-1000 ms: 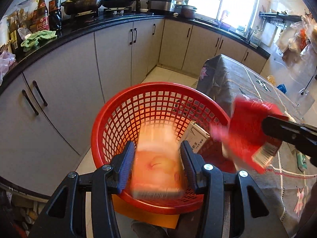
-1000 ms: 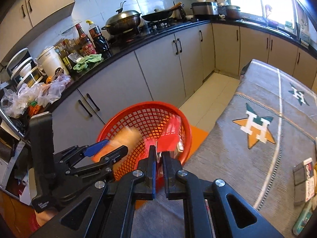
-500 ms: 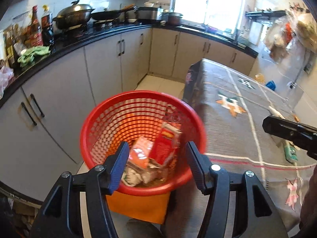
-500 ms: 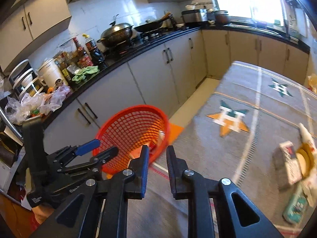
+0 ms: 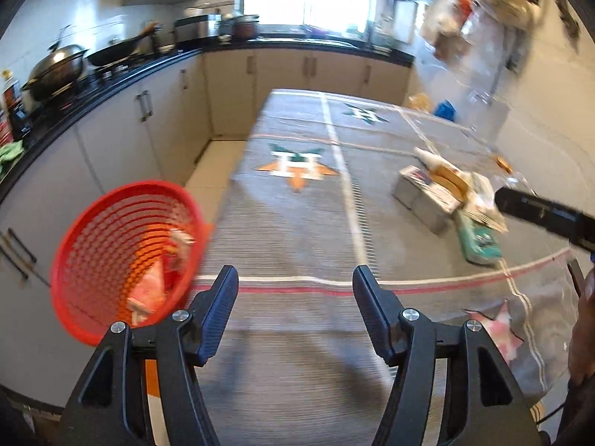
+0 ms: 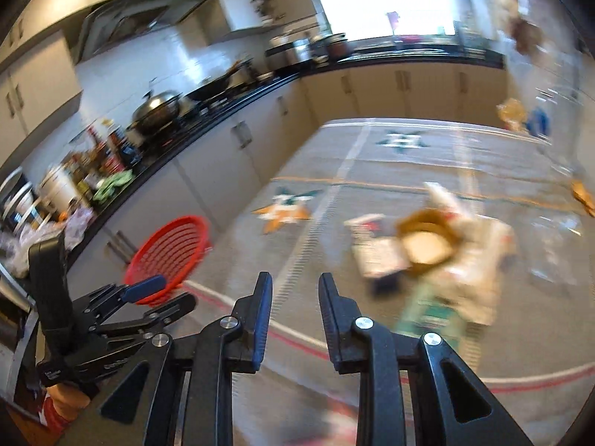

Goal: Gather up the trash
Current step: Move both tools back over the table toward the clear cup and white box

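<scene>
- Lying in a loose heap on the grey patterned tablecloth [image 5: 297,230], the remaining trash [image 5: 446,193] sat toward the table's right side: flat cartons, a white tube, a teal packet [image 5: 478,239].
- Beside the table's left edge stood the red mesh basket [image 5: 85,245], tilted in view, with crumpled wrappers [image 5: 148,290] inside.
- The left gripper [image 5: 295,280] hung over bare cloth, its jaws opening wide apart with nothing between them.
- The right gripper [image 6: 295,290] pointed toward the blurred heap, jaws opening by a narrow gap, empty.
- Behind ran pale cabinets and a black counter [image 5: 111,81] carrying a lidded wok [image 5: 55,67].
</scene>
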